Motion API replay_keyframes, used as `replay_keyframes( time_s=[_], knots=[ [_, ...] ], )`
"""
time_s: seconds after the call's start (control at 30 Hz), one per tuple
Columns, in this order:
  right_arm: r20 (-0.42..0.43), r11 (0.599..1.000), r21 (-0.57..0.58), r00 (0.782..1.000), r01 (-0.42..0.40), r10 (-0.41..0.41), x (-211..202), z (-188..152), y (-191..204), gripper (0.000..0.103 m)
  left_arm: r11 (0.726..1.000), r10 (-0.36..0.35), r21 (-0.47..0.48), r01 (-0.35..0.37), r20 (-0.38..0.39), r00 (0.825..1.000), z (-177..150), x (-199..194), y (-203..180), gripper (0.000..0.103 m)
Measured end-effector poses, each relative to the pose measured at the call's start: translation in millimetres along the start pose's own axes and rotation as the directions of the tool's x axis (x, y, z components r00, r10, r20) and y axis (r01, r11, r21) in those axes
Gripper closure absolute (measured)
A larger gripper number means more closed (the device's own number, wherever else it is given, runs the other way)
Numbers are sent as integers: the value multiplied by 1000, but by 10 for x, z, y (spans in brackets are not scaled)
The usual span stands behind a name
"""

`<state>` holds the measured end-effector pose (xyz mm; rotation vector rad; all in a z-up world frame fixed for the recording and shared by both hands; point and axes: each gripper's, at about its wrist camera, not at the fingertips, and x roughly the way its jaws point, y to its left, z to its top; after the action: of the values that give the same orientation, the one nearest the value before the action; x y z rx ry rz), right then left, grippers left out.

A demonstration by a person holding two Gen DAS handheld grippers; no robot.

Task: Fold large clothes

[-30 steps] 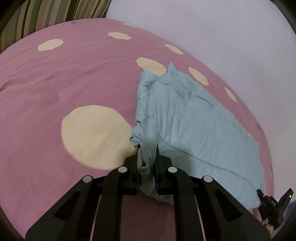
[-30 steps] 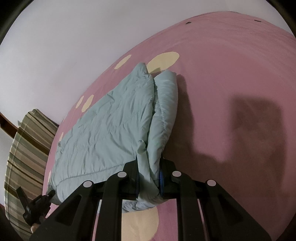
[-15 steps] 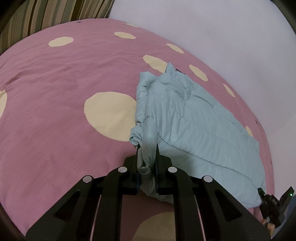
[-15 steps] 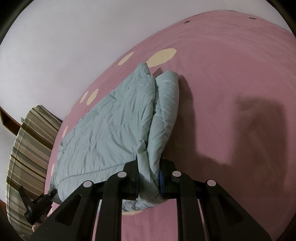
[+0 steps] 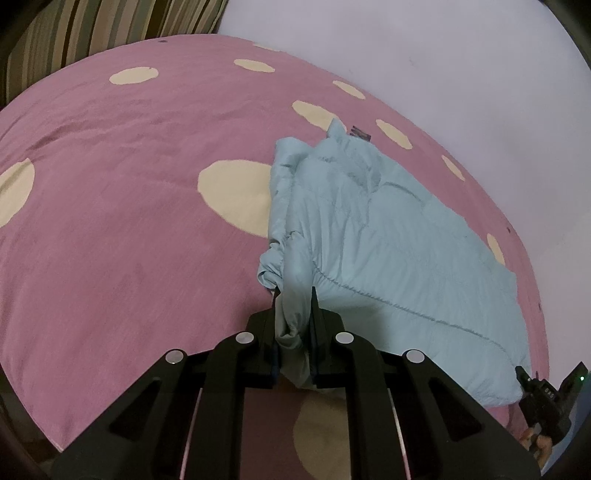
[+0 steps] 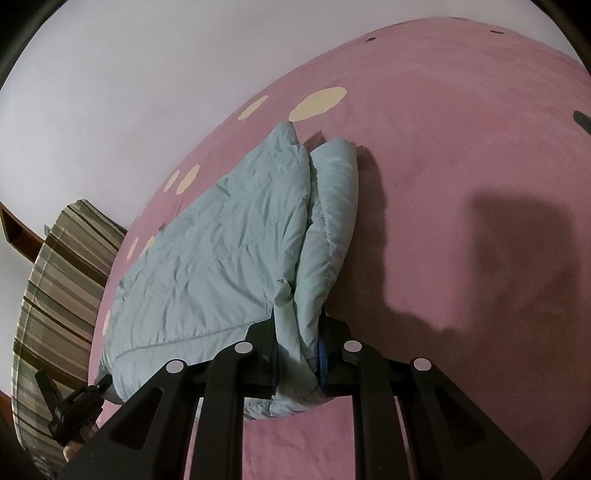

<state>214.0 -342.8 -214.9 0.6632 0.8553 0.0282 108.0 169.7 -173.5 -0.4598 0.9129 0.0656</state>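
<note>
A light blue quilted garment (image 5: pixel 388 254) lies folded on a pink bed cover with cream dots (image 5: pixel 129 221). My left gripper (image 5: pixel 294 314) is shut on one near corner of the garment. My right gripper (image 6: pixel 297 332) is shut on the other near corner, with several layers bunched between its fingers. The garment (image 6: pixel 229 258) stretches between the two grippers and its near edge is lifted off the bed. The right gripper shows at the lower right of the left wrist view (image 5: pixel 543 395). The left gripper shows at the lower left of the right wrist view (image 6: pixel 74 406).
A white wall (image 5: pixel 443 55) runs along the far side of the bed. A striped pillow (image 6: pixel 55 295) lies at the head of the bed, also seen in the left wrist view (image 5: pixel 92 29). Bare pink cover (image 6: pixel 461 184) lies to the right of the garment.
Both grippers have pulled back with the garment still held. The garment has slid toward me over the bed cover, uncovering more cream dots beyond it.
</note>
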Motion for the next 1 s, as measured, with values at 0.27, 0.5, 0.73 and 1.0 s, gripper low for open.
replay_keyframes(
  time_s=[0.27,0.5,0.73,1.0],
  knots=[
    [-12,1000,-4,1000,-9,9,222,93,-90,88,1000,6,5,-6,-11,1000,-47,71,36,92],
    [-17,1000,-19,1000,-4,4,262,147,-117,87,1000,-6,-2,5,-14,1000,-33,101,84,92],
    [-20,1000,-30,1000,-5,4,206,110,-136,87,1000,-12,3,12,-14,1000,-40,107,105,92],
    [-26,1000,-9,1000,10,-10,148,128,-168,68,999,-19,36,20,-29,999,-33,84,88,83]
  ],
)
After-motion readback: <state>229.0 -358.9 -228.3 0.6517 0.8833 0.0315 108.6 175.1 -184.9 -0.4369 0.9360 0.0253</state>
